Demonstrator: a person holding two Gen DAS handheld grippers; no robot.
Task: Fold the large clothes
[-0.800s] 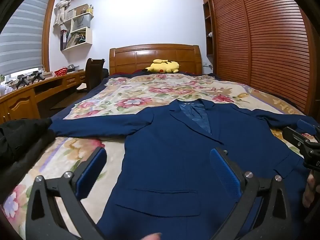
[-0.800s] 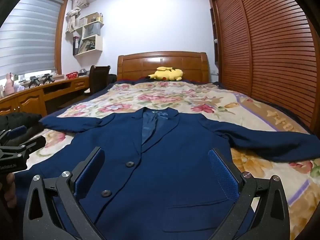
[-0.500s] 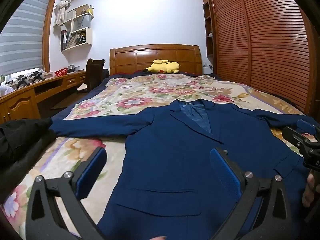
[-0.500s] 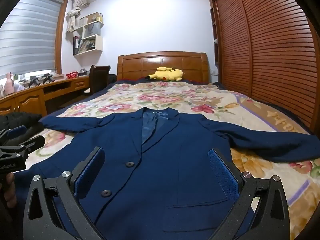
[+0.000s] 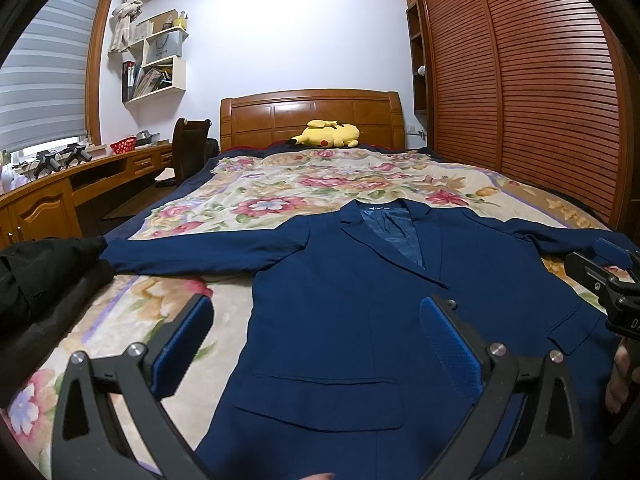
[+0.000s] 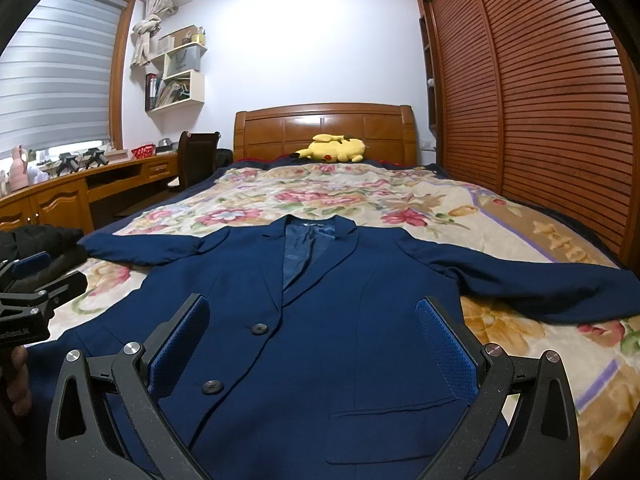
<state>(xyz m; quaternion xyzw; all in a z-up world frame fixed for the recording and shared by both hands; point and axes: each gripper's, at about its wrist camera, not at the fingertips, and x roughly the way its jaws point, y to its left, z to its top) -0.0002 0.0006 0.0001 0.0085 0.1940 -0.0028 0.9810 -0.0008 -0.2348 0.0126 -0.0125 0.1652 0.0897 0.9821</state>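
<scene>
A navy blue suit jacket [image 5: 360, 300] [image 6: 340, 320] lies face up and flat on the bed, collar toward the headboard, both sleeves spread out sideways. My left gripper [image 5: 316, 332] hovers open above the jacket's left front panel and its pocket flap. My right gripper [image 6: 312, 332] hovers open over the buttoned front, nothing between its fingers. Each gripper shows at the edge of the other's view: the right gripper [image 5: 616, 292], the left gripper [image 6: 28, 300], each with a hand under it.
A floral blanket [image 5: 304, 188] covers the bed. A yellow plush toy [image 5: 328, 134] lies at the wooden headboard [image 6: 324, 128]. A black garment [image 5: 36, 280] is heaped at the bed's left edge. Desk [image 6: 80, 188] and chair stand left, slatted wardrobe doors [image 6: 540, 100] right.
</scene>
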